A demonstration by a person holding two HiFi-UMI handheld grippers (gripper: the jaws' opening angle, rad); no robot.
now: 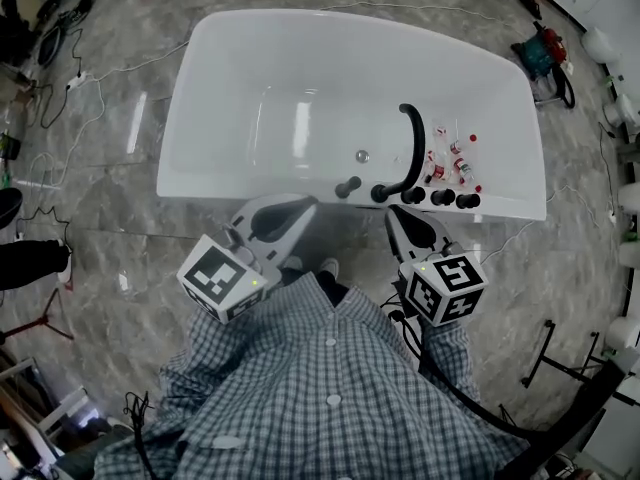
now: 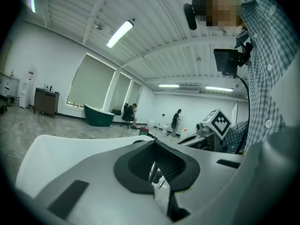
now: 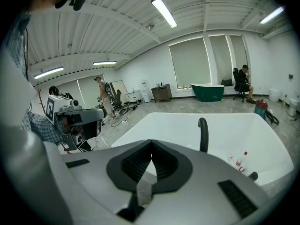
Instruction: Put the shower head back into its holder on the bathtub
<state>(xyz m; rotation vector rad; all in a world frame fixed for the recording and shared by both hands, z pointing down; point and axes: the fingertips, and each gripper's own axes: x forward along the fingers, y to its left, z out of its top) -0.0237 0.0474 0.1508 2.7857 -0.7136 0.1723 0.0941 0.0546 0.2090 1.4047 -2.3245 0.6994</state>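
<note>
A short black stub on the tub's near rim was probably the shower head (image 1: 347,186), though it showed too small in the head view to be sure. It stood just beside the foot of the spout (image 1: 411,148), on the picture's left, and neither gripper touched it. The spout rose tall and black from the rim, with its hooked top over the basin. Three black knobs (image 1: 442,197) sat in a row along the rim on its other side. Behind them, a few small bottles (image 1: 450,158) with red caps lay on the tub floor near the corner, and the drain (image 1: 362,155) lay near the middle. The white tub (image 1: 230,108) stood on a grey marble-patterned floor (image 1: 110,218). The left gripper (image 1: 305,206) hung close in front of the near rim, its jaws pressed together with nothing between them. The right gripper (image 1: 392,210) hung beside it, below the knobs in the picture, its jaws likewise pressed together and empty. Each carried its marker cube toward the person, whose checked shirt (image 1: 330,388) filled the lower frame. Cables (image 1: 60,88) trailed over the floor at the left, and a red and green machine (image 1: 540,53) stood beyond the tub's far right corner. In the right gripper view a green tub (image 3: 207,92) stood by the far windows, with a seated person (image 3: 242,81) near it.
</note>
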